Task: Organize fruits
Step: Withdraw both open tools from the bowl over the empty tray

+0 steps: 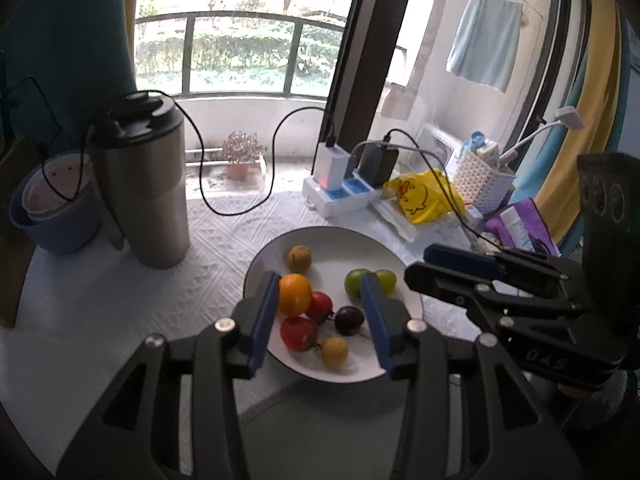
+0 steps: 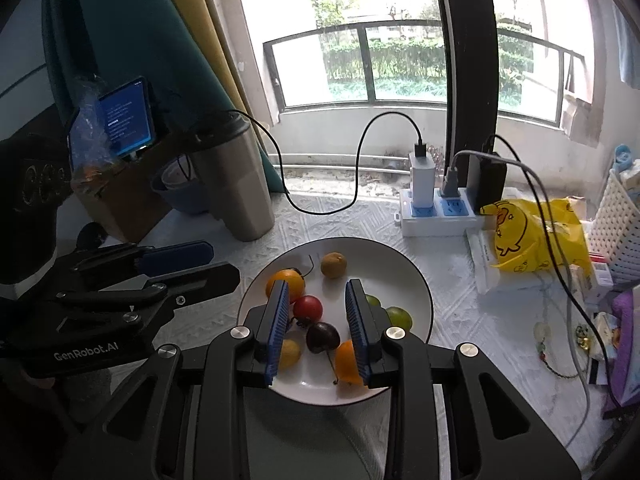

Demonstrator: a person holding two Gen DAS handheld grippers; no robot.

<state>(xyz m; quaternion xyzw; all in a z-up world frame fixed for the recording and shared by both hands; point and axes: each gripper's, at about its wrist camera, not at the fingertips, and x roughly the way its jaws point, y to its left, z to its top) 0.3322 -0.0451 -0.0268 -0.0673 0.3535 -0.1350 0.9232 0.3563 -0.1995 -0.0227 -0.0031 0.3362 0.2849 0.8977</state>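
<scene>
A white plate (image 1: 340,370) (image 2: 408,280) on the table holds several small fruits: an orange (image 1: 295,294), two red tomatoes (image 1: 298,332), a dark plum (image 1: 349,320) (image 2: 322,337), two green fruits (image 1: 356,282), a yellow one (image 1: 335,351) and a brown one (image 1: 299,258) (image 2: 334,265). My left gripper (image 1: 320,318) is open and empty above the plate's near side. My right gripper (image 2: 318,326) is open and empty above the plate, jaws either side of the plum. Each gripper shows at the edge of the other's view.
A steel tumbler (image 1: 146,184) and a blue bowl (image 1: 48,204) stand left of the plate. A power strip (image 2: 440,212) with chargers and cables, a yellow bag (image 2: 532,232), a white basket (image 1: 482,180) and clutter lie at the right. A phone (image 2: 128,116) is at far left.
</scene>
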